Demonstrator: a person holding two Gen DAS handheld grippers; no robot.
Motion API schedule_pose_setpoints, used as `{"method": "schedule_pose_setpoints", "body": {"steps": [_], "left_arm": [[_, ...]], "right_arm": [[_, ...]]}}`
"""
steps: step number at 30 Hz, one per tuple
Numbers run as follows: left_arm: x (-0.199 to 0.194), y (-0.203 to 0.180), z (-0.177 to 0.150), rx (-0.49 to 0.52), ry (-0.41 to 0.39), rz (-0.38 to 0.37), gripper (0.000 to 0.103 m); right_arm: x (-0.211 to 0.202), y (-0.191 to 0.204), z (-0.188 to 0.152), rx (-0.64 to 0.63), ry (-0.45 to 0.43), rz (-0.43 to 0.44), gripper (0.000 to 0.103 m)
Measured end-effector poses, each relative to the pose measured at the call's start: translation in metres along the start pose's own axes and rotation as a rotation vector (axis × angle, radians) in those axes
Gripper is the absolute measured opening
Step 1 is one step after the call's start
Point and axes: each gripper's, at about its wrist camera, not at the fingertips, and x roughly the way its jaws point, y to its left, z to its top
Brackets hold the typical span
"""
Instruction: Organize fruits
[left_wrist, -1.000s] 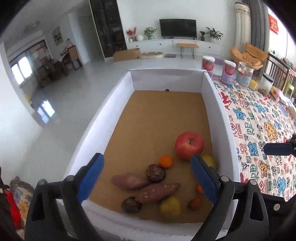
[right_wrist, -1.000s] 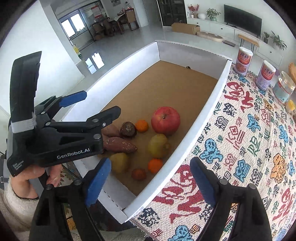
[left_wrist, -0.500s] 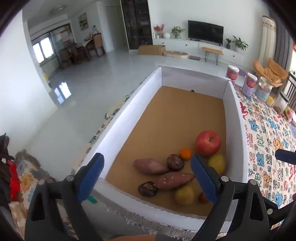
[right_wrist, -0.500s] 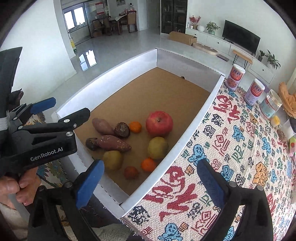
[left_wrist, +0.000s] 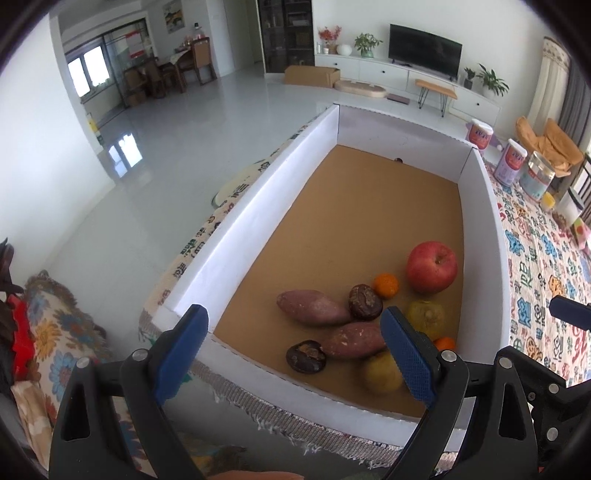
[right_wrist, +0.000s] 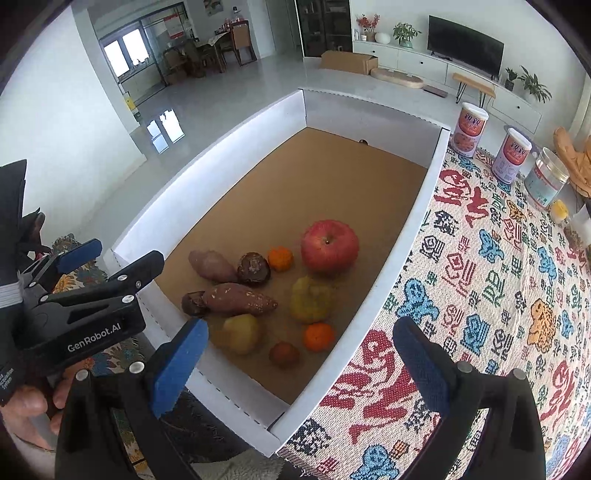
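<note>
change: both grippers have pulled back from the box (right_wrist: 236, 177) over the last second
left gripper (left_wrist: 295, 354): fingers spread, empty
right gripper (right_wrist: 295, 354): fingers spread, empty
fruit: apple (right_wrist: 329, 245), oranges, sweet potatoes clustered at box's near end
meaning: nothing in hand; stage unclear

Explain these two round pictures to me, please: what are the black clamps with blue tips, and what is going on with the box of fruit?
No robot here: a person holds a hand clamp in each hand, and each clamp carries a wide-angle camera looking out along its two blue-tipped fingers. One picture comes from the left clamp, the other from the right clamp, which also sees the left one beside it. Both clamps are open and hold nothing. Below them sits a white box with a brown floor, on a table with a patterned cloth. In the box lie a red apple, two sweet potatoes, small oranges and a few yellowish and dark fruits. Three jars stand beyond the box.
</note>
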Motion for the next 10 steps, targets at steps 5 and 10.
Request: {"method": "schedule_pose_setpoints", "body": {"steps": [5,10], "left_arm": [[0.0029,0.0042,0.0001,-0.013,0.015,-0.011,0.096],[0.003,0.0083,-0.0019,-0.022,0.018,-0.021,0.098]], "right_arm": [[0.0044,0.0014,-0.0001,-0.002,0.004,-0.005,0.1],[0.0072,0.0065,-0.0001,-0.006,0.005,0.004,0.1]]}}
